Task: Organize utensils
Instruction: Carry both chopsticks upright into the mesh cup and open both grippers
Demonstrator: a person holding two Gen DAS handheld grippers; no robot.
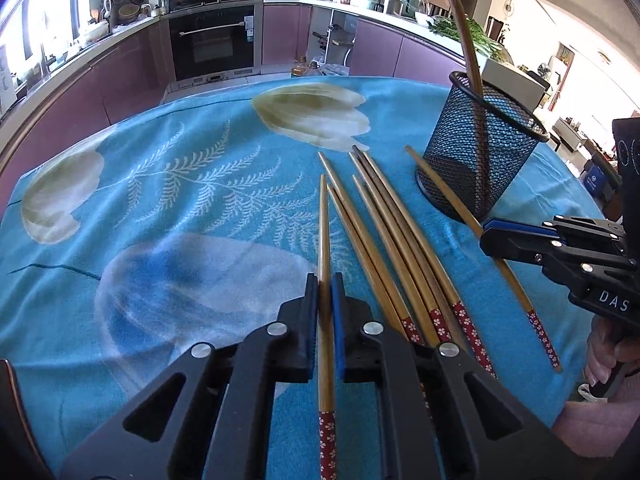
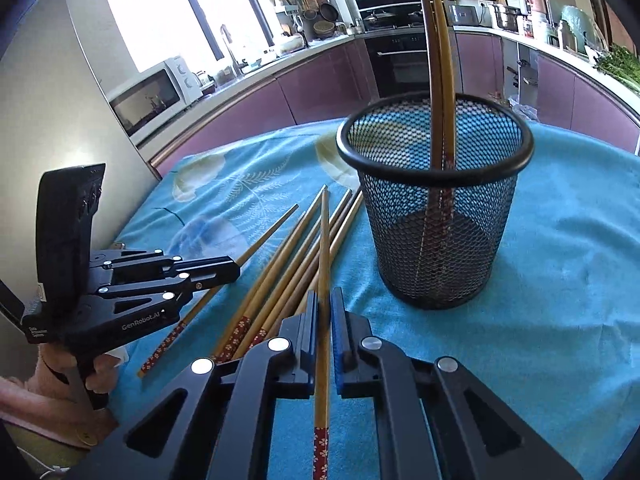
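My left gripper [image 1: 325, 284] is shut on one wooden chopstick [image 1: 324, 220] with a red flowered end, and the stick runs straight between its pads. From the right wrist view, the left gripper [image 2: 234, 270] shows at the left, clamped on that stick [image 2: 268, 232]. My right gripper [image 2: 325, 300] is shut on another chopstick [image 2: 325, 240]. In the left wrist view the right gripper [image 1: 492, 236] pinches that chopstick [image 1: 516, 292] beside the black mesh cup [image 1: 480, 148]. Several loose chopsticks [image 1: 392, 240] [image 2: 288, 280] lie between the grippers. The cup [image 2: 436, 200] holds two upright chopsticks [image 2: 440, 60].
A blue flowered cloth [image 1: 180, 200] covers the table. Purple kitchen cabinets and an oven [image 1: 212, 40] stand beyond its far edge, and a microwave [image 2: 152, 96] sits on the counter. A hand [image 1: 604, 348] grips the right tool's handle.
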